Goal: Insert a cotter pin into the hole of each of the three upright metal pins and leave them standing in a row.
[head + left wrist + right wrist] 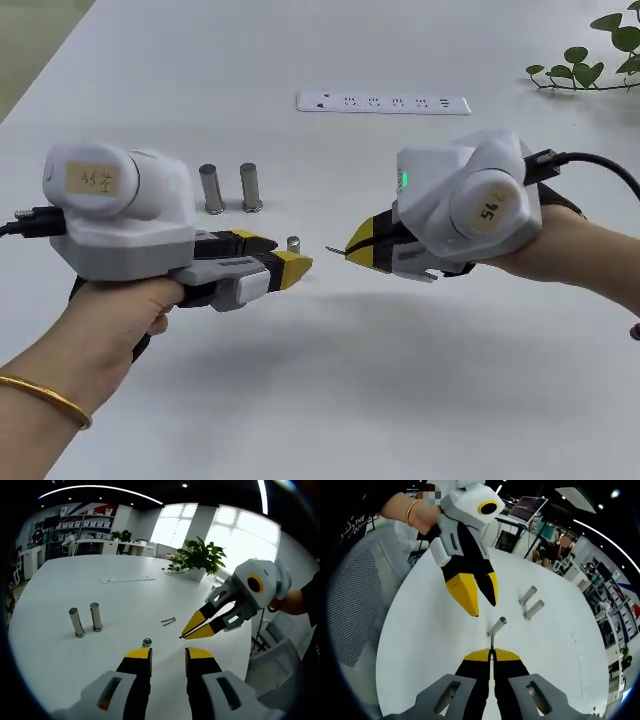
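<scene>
Three short steel pins stand upright on the white table. Two of them (pixel 211 188) (pixel 250 187) are side by side at the back. The third pin (pixel 293 243) is nearer, just behind my left gripper (pixel 290 252), whose jaws are open and hold nothing. This pin (pixel 146 642) sits just beyond the left jaws. My right gripper (pixel 352 250) is shut on a thin cotter pin (pixel 491 642), whose tip points at the third pin (pixel 496 626) from a short way off. Spare cotter pins (pixel 168 621) lie on the table.
A white power strip (pixel 383 102) lies at the far side of the table, with a potted plant (pixel 590 60) at the far right. Both hands hold the grippers just above the tabletop, tips facing each other.
</scene>
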{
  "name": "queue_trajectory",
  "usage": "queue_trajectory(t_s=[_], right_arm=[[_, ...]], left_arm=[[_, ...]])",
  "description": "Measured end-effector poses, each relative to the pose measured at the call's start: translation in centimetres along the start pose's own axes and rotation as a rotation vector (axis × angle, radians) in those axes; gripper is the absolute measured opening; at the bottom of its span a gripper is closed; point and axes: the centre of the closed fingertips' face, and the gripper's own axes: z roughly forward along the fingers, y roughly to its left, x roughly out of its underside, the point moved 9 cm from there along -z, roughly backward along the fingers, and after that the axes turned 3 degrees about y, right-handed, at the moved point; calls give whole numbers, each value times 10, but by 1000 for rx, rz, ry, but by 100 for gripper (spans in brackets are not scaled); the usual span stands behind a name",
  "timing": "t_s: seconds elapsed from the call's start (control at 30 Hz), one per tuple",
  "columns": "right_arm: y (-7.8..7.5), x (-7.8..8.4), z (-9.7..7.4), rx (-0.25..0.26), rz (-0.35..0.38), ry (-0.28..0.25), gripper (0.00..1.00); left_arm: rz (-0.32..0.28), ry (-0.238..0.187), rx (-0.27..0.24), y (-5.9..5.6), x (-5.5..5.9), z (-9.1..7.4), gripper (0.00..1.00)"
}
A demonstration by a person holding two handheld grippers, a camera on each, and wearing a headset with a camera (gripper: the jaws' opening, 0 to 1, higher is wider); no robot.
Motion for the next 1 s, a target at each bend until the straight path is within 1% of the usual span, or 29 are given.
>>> queue_trajectory(t_s=[0.23,0.37,0.5,0.53,0.6,0.77,1.0], right_arm=[[6,-7,-3,0,-31,-22,0],[8,-10,-4,-4,-43,-30,0],[10,-14,-5,-4,-49,-46,0],[10,-15,-5,-3,-50,-49,0],[10,-17,-6,-4,-59,-53,0],[11,-21,-8,0,-71,-66,0],[12,-23,-10,-2,-84,-69,0]], left_arm=[[-16,-7,44,-7,0,3,17],[-25,-11,59,-11,0,4,16],[-53,-16,90,-15,-1,6,13],[-62,-20,103,-16,-1,7,11],[-70,-28,113,-17,-2,7,10],[-89,-40,136,-19,-3,6,6],[-100,-44,140,-19,-2,5,2]])
